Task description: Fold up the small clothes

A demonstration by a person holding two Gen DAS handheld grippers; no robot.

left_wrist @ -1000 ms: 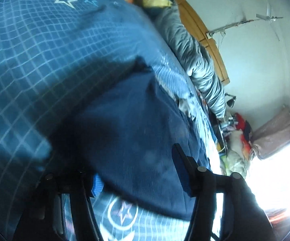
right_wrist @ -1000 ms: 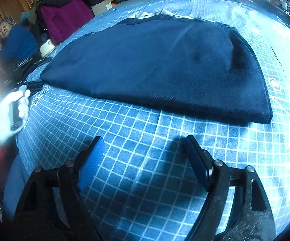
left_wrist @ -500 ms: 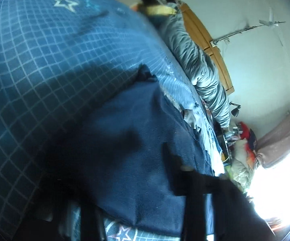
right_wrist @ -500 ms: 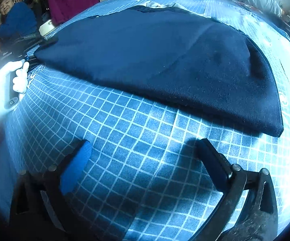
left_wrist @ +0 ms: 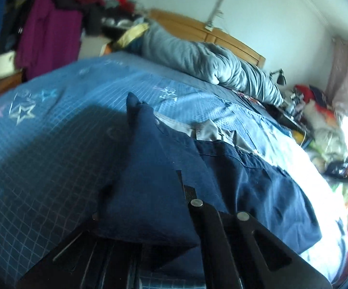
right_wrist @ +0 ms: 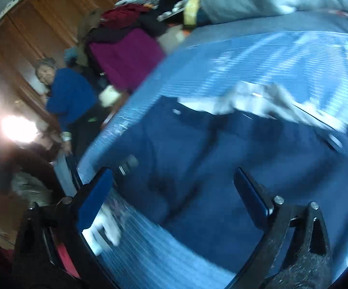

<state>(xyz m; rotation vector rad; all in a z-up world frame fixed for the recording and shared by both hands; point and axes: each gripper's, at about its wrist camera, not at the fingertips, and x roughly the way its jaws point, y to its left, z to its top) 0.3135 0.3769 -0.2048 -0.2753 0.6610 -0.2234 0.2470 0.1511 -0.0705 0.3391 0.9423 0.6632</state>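
In the left wrist view, the left claw sits at the lower middle of the frame with its fingers drawn in tight on a raised fold of the navy garment. The cloth peaks up from the jaws toward the centre of the frame, while the rest of it spreads to the right across the blue checked bedspread, with a pale grey lining showing along its upper edge. The grip looks to be on one gathered bunch, so I judge that a quick pull could let a layer slide out and leave the fold lopsided. The grey duvet heaped at the upper middle lies well apart and poses little risk.

In the right wrist view, the picture is smeared by motion. The right claw stands wide at the bottom of the frame, gripping nothing, its blue fingers straddling the garment, which fills the centre and right. The left finger hangs near the garment's lower left edge, where the bedspread drops off toward the floor. If it closes here in haste, it may pinch the bedspread along with the garment, or catch only the top layer. A person in a blue top sits at the left of the frame, apart from the bed.
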